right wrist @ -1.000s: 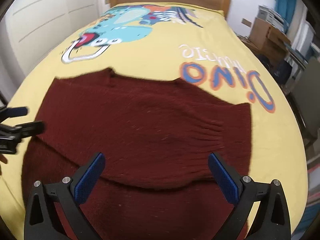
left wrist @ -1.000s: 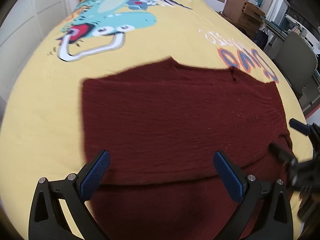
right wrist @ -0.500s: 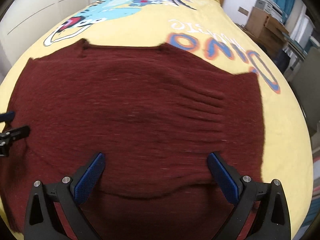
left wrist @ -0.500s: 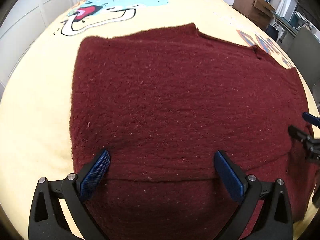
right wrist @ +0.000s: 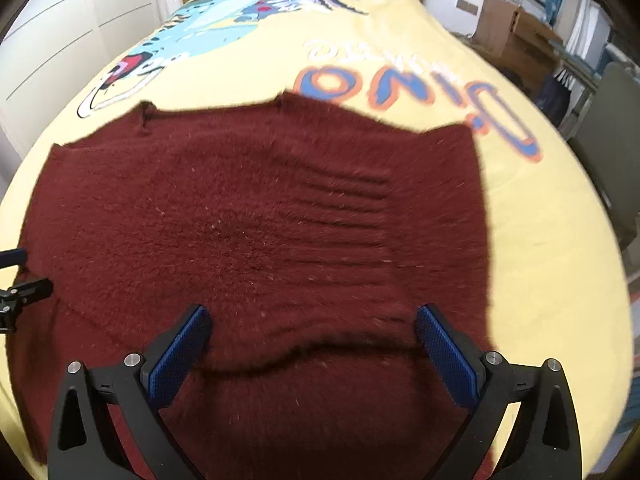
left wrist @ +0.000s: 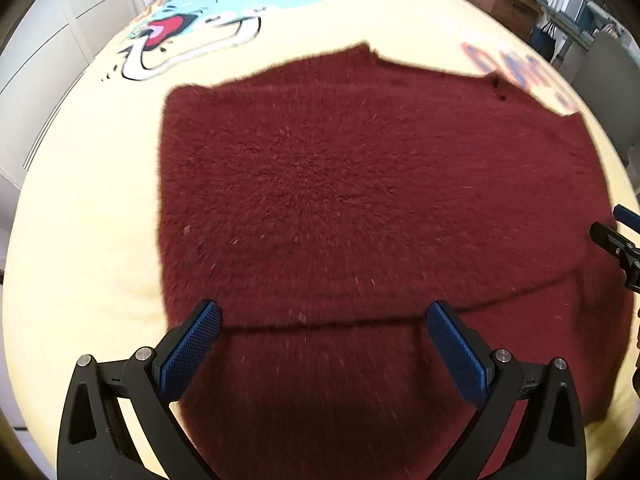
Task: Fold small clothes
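Left wrist: left gripper spread wide, holding nothing, above the sweater's folded edge. To grab well, I'd pinch both layers near the left corner.

Right wrist: right gripper also wide, empty. Maroon fuzzy sweater lies flat on the yellow bedspread, one flap folded over, ribbing visible; match corners for an even fold.

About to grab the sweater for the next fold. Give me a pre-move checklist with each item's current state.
1. Left gripper open, holding nothing: ok.
2. Right gripper open, holding nothing: ok.
3. Maroon sweater lying flat on the yellow bedspread: ok.
4. Folded edge lies between the left gripper's pads: ok.
5. Folded edge wavy at the right gripper: not ok.
6. Pads touching the fabric: cannot tell.
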A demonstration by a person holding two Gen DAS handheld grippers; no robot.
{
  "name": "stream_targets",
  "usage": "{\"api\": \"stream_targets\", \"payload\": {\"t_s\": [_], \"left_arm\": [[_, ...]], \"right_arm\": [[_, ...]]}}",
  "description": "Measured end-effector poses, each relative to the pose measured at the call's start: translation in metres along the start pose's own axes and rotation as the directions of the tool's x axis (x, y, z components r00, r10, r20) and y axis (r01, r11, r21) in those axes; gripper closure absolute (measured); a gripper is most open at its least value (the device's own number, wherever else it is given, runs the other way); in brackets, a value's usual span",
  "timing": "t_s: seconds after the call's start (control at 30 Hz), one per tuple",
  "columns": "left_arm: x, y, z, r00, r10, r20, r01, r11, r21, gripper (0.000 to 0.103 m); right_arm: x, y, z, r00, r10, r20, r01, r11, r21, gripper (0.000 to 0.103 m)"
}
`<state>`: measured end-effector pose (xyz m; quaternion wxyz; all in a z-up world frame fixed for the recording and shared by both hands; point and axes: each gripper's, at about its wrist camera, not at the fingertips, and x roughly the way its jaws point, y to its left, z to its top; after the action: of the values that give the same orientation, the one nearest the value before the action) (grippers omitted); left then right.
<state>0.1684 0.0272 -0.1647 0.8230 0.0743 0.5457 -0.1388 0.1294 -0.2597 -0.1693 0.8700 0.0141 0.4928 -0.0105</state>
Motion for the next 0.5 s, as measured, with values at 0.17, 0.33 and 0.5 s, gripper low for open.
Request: {"api": "stream_targets", "payload": {"t_s": [0.17,0.33,0.5], "left_arm": [[-0.039,0.011,-0.021,0.998,-0.051,0.027,0.053,0.998,-0.043,0.001],[-0.066,0.027,-0.055,0.998,-0.067,0.018,0.068,0.995,-0.076,0.001],[-0.076,0.034,-0.089,0.997,-0.076,-0.03,0.072,0.992,-0.105,0.001]], "right_arm": [[-0.05,-0.013,-0.018,0.999,0.039,0.034,-0.04,0.998,0.042,0.0],[-0.079,-0.022,-0.057,0.999,0.043,0.011,-0.043,0.997,0.059,0.0],[-0.084,-0.033,-0.102,0.996,0.054,-0.076,-0.045,0.993,0.108,0.0]]}}
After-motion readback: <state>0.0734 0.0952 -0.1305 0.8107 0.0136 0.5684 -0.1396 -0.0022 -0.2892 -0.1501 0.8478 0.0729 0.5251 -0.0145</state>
